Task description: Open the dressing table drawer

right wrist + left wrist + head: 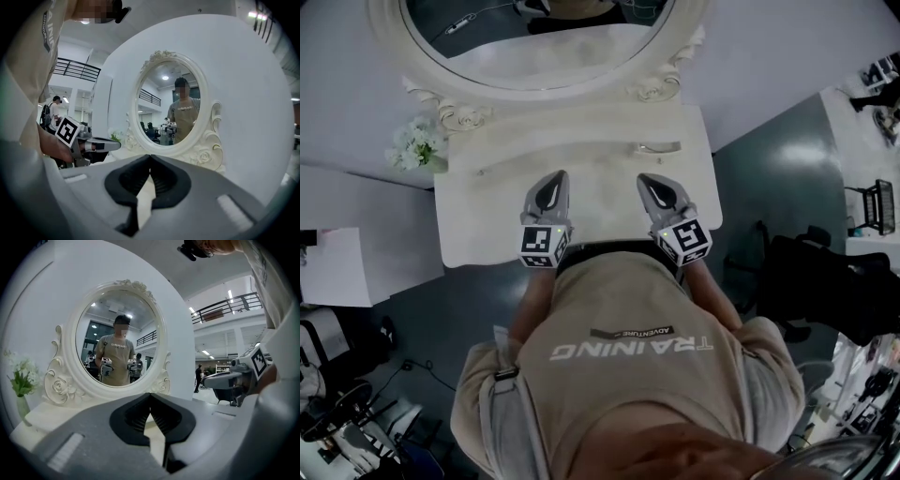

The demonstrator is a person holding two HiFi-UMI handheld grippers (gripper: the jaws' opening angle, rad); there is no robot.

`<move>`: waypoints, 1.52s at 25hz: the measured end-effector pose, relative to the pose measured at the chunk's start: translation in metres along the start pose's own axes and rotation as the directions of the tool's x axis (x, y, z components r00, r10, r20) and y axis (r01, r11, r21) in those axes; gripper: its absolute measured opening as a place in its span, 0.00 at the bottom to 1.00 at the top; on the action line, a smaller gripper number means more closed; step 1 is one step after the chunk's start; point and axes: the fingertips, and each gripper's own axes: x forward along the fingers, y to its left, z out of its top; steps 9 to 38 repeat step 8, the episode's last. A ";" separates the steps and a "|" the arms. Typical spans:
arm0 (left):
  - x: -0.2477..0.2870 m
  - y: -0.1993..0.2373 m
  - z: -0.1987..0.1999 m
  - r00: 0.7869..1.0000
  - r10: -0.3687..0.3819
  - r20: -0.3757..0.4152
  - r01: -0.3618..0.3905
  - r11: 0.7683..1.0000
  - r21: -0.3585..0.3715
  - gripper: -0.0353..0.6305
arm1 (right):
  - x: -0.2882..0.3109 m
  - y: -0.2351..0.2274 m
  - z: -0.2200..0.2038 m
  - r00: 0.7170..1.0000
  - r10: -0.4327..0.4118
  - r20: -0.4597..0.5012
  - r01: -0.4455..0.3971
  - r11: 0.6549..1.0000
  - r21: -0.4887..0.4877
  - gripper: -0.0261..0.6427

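The white dressing table [487, 225] stands against the wall, and its drawer front is hidden from the head view under the tabletop's near edge and the person's body. Both grippers hover side by side over the tabletop, pointing at the oval mirror [534, 56]. My left gripper [553, 176] [150, 394] is shut, its tips meeting with nothing between them. A short way to its right, my right gripper [645, 178] [150, 156] is also shut and empty. Each shows in the other's view: the right gripper [206, 379] and the left gripper [117, 145].
A vase of white flowers [417, 145] stands at the table's back left corner. A small curved metallic thing [661, 147] lies near the back right. The ornate mirror frame [56, 385] rises behind the tabletop. Chairs and other furniture [806, 272] stand to the right of the table.
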 end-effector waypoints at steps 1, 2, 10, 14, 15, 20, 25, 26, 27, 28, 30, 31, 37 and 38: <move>0.000 0.003 0.000 1.000 0.001 0.000 -0.001 1.000 0.002 0.06 | 0.001 0.002 0.001 1.000 -0.002 0.004 0.002 1.000 0.000 0.04; 0.001 0.006 0.000 1.000 0.003 0.001 -0.003 1.000 0.002 0.06 | 0.003 0.004 0.001 1.000 -0.002 0.008 0.001 1.000 0.002 0.04; 0.014 0.012 0.004 1.000 -0.010 0.024 0.010 1.000 0.004 0.06 | 0.015 0.002 -0.004 1.000 -0.002 -0.003 0.002 1.000 0.007 0.04; 0.014 0.012 0.004 1.000 -0.010 0.024 0.010 1.000 0.004 0.06 | 0.015 0.002 -0.004 1.000 -0.002 -0.003 0.002 1.000 0.007 0.04; 0.014 0.012 0.004 1.000 -0.010 0.024 0.010 1.000 0.004 0.06 | 0.015 0.002 -0.004 1.000 -0.002 -0.003 0.002 1.000 0.007 0.04; 0.014 0.012 0.004 1.000 -0.010 0.024 0.010 1.000 0.004 0.06 | 0.015 0.002 -0.004 1.000 -0.002 -0.003 0.002 1.000 0.007 0.04; 0.014 0.012 0.004 1.000 -0.010 0.024 0.010 1.000 0.004 0.06 | 0.015 0.002 -0.004 1.000 -0.002 -0.003 0.002 1.000 0.007 0.04; 0.014 0.012 0.004 1.000 -0.010 0.024 0.010 1.000 0.004 0.06 | 0.015 0.002 -0.004 1.000 -0.002 -0.003 0.002 1.000 0.007 0.04; 0.014 0.012 0.004 1.000 -0.010 0.024 0.010 1.000 0.004 0.06 | 0.015 0.002 -0.004 1.000 -0.002 -0.003 0.002 1.000 0.007 0.04; 0.014 0.012 0.004 1.000 -0.010 0.024 0.010 1.000 0.004 0.06 | 0.015 0.002 -0.004 1.000 -0.002 -0.003 0.002 1.000 0.007 0.04; 0.014 0.012 0.004 1.000 -0.010 0.024 0.010 1.000 0.004 0.06 | 0.015 0.002 -0.004 1.000 -0.002 -0.003 0.002 1.000 0.007 0.04; 0.014 0.012 0.004 1.000 -0.010 0.024 0.010 1.000 0.004 0.06 | 0.015 0.002 -0.004 1.000 -0.002 -0.003 0.002 1.000 0.007 0.04; 0.014 0.012 0.004 1.000 -0.010 0.024 0.010 1.000 0.004 0.06 | 0.015 0.002 -0.004 1.000 -0.002 -0.003 0.002 1.000 0.007 0.04; 0.014 0.012 0.004 1.000 -0.010 0.024 0.010 1.000 0.004 0.06 | 0.015 0.002 -0.004 1.000 -0.002 -0.003 0.002 1.000 0.007 0.04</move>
